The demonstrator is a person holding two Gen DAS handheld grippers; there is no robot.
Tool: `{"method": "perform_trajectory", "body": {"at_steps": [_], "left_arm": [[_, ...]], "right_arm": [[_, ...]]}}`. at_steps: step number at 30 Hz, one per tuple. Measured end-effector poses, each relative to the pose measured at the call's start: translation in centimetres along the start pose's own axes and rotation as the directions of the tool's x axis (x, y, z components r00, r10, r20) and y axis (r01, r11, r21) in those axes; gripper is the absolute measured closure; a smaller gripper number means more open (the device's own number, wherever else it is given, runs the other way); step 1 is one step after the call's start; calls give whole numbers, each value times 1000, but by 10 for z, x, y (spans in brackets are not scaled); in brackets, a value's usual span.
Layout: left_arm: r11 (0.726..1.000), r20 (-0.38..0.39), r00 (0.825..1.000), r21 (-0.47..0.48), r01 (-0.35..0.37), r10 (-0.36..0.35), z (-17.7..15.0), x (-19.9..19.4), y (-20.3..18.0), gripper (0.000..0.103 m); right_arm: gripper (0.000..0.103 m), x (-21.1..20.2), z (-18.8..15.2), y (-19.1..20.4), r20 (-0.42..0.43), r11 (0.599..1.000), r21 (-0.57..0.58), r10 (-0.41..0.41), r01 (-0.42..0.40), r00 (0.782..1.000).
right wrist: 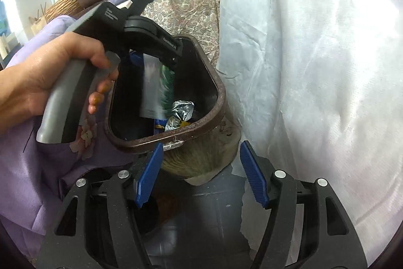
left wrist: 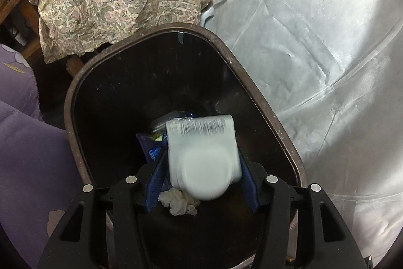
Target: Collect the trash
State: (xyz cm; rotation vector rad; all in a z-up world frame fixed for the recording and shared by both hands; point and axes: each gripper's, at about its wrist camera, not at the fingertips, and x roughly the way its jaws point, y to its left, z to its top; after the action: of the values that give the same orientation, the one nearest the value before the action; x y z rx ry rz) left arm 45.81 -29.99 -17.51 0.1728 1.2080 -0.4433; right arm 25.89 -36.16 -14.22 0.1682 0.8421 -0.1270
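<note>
Where the bin (left wrist: 75,92) gapes, packet (left wrist: 201,155) fills left claw (left wrist: 202,183).

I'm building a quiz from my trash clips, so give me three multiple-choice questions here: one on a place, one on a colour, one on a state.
1. Where is the white packet? A on a shelf; B between the fingers of the left claw, over the bin; C on the floor.
2. What colour is the bin's rim? A green; B brown; C yellow.
3. How is the right claw? A open and empty; B shut on a bottle; C shut on the rim.
Answers: B, it shows between the blue fingers above the bin's mouth; B, the rim is dark brown; A, its fingers stand apart with nothing between.
</note>
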Motion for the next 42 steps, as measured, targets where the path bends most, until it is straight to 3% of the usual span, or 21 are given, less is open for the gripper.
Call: {"method": "perform_trajectory", "body": {"at_steps": [4, 13, 17, 20, 27, 31, 35, 38, 42], "left_arm": [[1000, 17, 1000, 0, -4, 4, 1, -6, -2, 26], [997, 80, 996, 62, 37, -42, -3, -41, -10, 24], [995, 134, 986, 39, 92, -97, -10, -67, -7, 23], [992, 196, 975, 83, 94, -109, -17, -95, -10, 22], [984, 352, 925, 155, 92, -142, -58, -176, 1, 11], [983, 420, 896, 162, 84, -146, -94, -222, 17, 6], [986, 502, 851, 129, 106, -157, -137, -271, 41, 6], [993, 566, 817, 94, 67, -109, -169, -300, 58, 6], [998, 636, 771, 47, -36, -2, -218, -332, 73, 6]], "right_arm": [[30, -3, -2, 1, 18, 1000, 0, 0, 0, 1000], [29, -8, -4, 3, 24, 1000, -7, 2, -2, 1000], [29, -13, -5, 4, 27, 1000, -13, -11, 11, 1000], [29, -19, -5, 5, 29, 1000, -19, -20, 21, 999], [28, -40, 0, 9, 59, 998, -40, -36, 38, 998], [12, -56, 4, 18, 98, 998, -56, -22, 28, 995], [10, -84, 8, 35, 170, 994, -109, 7, 12, 985], [7, -109, 11, 50, 229, 990, -138, 45, -13, 973], [6, -141, 11, 68, 290, 982, -178, 109, -58, 951]]}}
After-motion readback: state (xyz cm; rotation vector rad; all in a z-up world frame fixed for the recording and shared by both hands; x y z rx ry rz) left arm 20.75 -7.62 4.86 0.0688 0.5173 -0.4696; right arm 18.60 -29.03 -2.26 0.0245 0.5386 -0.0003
